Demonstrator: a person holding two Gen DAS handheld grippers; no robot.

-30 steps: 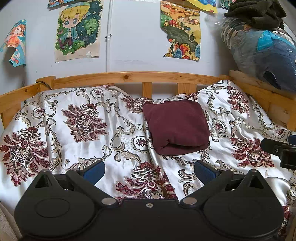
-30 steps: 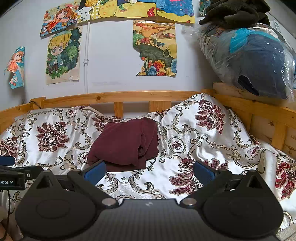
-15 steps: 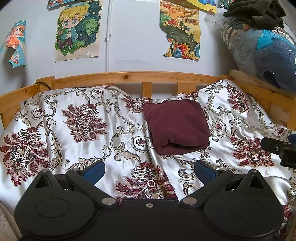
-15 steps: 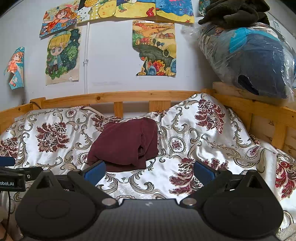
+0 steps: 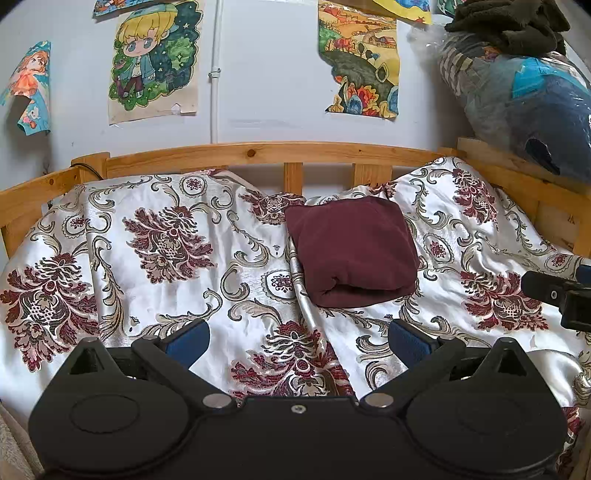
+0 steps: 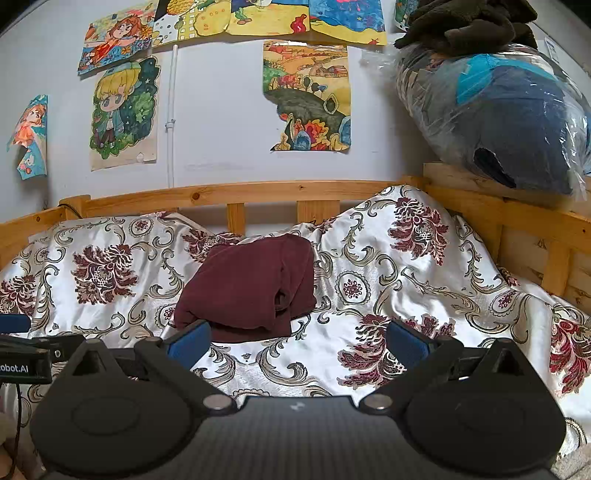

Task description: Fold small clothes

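Note:
A dark maroon garment [image 5: 352, 251] lies folded into a thick square on the patterned bedspread [image 5: 166, 258], near the back rail. In the right wrist view the same maroon garment [image 6: 251, 286] shows loose layered edges on its near right side. My left gripper [image 5: 297, 341] is open, held back from the garment with nothing between its blue pads. My right gripper [image 6: 297, 341] is open too, and the garment's near edge sits just beyond its left pad [image 6: 190, 341]. The right gripper's tip [image 5: 554, 293] shows at the right edge of the left wrist view.
A wooden bed rail [image 5: 258, 153] runs along the back and right side [image 6: 517, 218]. A large plastic-wrapped bundle [image 6: 498, 118] with dark clothing [image 6: 469, 22] on top sits above the right rail. Posters [image 5: 155, 62] hang on the wall.

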